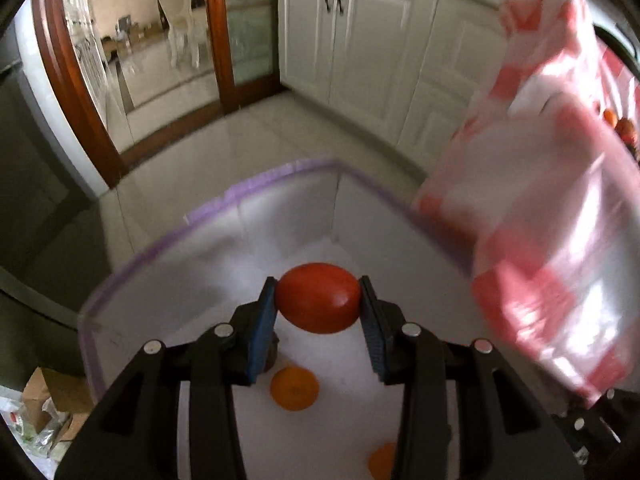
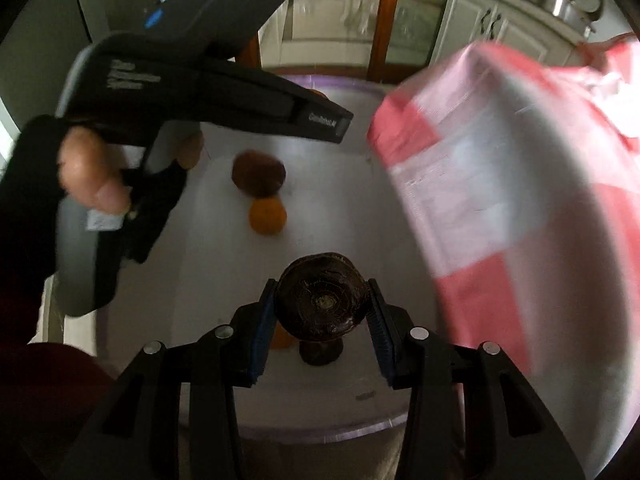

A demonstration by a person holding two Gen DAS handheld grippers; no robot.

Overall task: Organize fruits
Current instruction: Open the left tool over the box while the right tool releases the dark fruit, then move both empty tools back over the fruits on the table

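My left gripper (image 1: 318, 298) is shut on a red-orange tomato-like fruit (image 1: 318, 298) and holds it above the inside of a white bin with a purple rim (image 1: 256, 184). Two orange fruits (image 1: 294, 388) lie on the bin floor below. My right gripper (image 2: 322, 306) is shut on a dark brown round fruit (image 2: 322, 306), also above the bin (image 2: 360, 216). In the right wrist view a brown fruit (image 2: 259, 177) and an orange fruit (image 2: 267, 215) lie on the bin floor, and the left gripper's body (image 2: 192, 96) shows at upper left.
A red-and-white plastic bag (image 1: 552, 208) hangs at the bin's right side; it also fills the right of the right wrist view (image 2: 520, 184). White kitchen cabinets (image 1: 360, 48) and a wood-framed glass door (image 1: 160, 60) stand behind. Cardboard clutter (image 1: 36, 420) lies on the floor at left.
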